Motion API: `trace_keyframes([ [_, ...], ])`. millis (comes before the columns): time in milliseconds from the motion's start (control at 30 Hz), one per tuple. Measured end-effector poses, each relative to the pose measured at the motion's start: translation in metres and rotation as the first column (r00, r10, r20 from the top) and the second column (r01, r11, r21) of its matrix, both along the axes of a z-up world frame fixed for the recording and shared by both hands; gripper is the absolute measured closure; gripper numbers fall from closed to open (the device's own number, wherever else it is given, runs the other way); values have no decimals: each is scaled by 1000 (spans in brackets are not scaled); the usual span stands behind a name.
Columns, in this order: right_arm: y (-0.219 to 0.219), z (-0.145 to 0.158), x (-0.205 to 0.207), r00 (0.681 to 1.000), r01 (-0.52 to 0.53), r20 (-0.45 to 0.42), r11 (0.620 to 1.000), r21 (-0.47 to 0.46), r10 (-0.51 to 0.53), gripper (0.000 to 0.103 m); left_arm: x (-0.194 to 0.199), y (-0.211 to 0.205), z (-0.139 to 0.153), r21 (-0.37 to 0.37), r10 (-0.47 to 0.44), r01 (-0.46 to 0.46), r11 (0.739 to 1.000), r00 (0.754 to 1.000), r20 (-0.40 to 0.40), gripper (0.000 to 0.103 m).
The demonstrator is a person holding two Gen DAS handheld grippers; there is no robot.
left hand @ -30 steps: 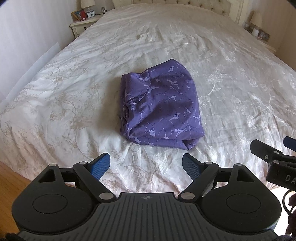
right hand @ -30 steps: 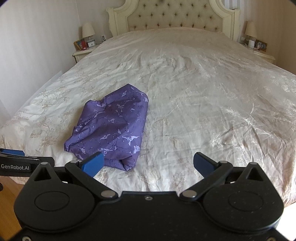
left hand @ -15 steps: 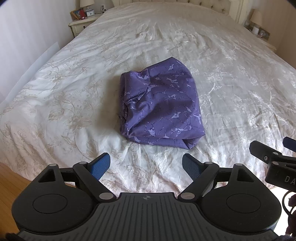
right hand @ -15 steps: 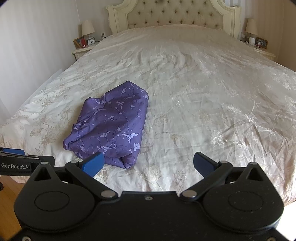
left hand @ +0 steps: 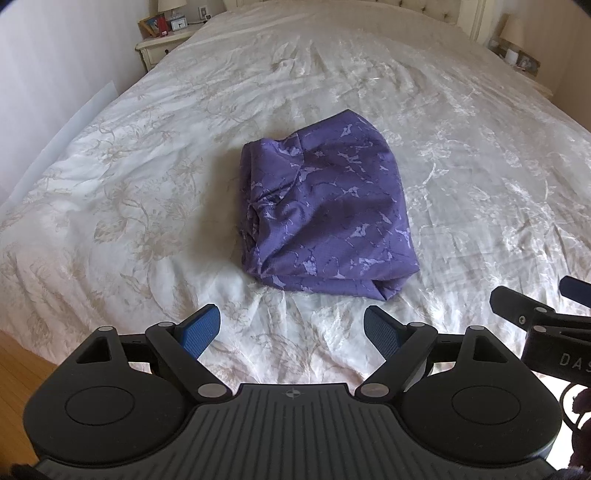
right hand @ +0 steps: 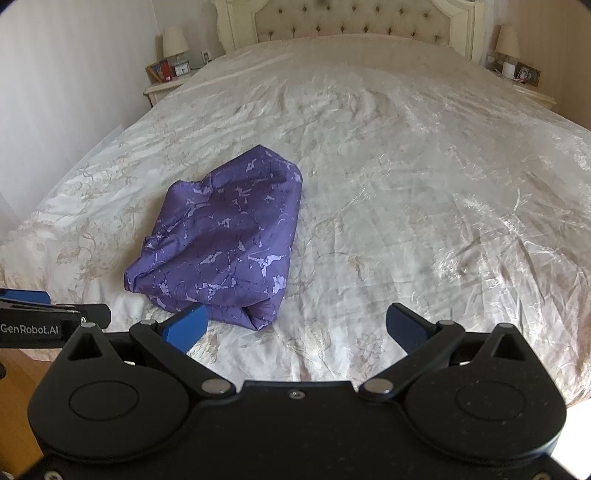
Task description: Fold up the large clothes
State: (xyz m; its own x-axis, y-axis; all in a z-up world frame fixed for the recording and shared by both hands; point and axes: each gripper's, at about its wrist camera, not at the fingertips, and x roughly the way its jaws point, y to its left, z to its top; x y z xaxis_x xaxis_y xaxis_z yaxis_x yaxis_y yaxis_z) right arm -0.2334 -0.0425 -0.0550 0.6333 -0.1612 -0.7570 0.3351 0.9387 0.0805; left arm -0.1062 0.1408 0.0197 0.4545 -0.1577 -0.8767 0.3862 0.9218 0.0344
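A purple garment with a pale floral print (left hand: 325, 214) lies folded in a compact bundle on the bed, near its foot edge; it also shows in the right wrist view (right hand: 221, 240). My left gripper (left hand: 291, 332) is open and empty, hovering just short of the bundle's near edge. My right gripper (right hand: 295, 326) is open and empty, to the right of the bundle, with its left fingertip (right hand: 186, 326) close to the bundle's near corner. Each gripper shows at the edge of the other's view.
The bed (right hand: 406, 166) has a cream floral cover and a tufted headboard (right hand: 351, 18). Nightstands with lamps stand at both sides of the headboard (right hand: 166, 79) (right hand: 517, 74). Wooden floor (left hand: 22, 369) shows at the lower left.
Both views have tilted slightly downward and drawn a little nearer; the bundle sits lower in the frames. The garment itself has not moved. Both grippers stay open.
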Motion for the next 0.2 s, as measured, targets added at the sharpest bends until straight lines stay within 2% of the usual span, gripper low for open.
trace_keyframes([
  [200,-2,-11,22,999,-1,-39,1000,16,1,1,23,0,-12,1,1,-1,1000,999,-41,18],
])
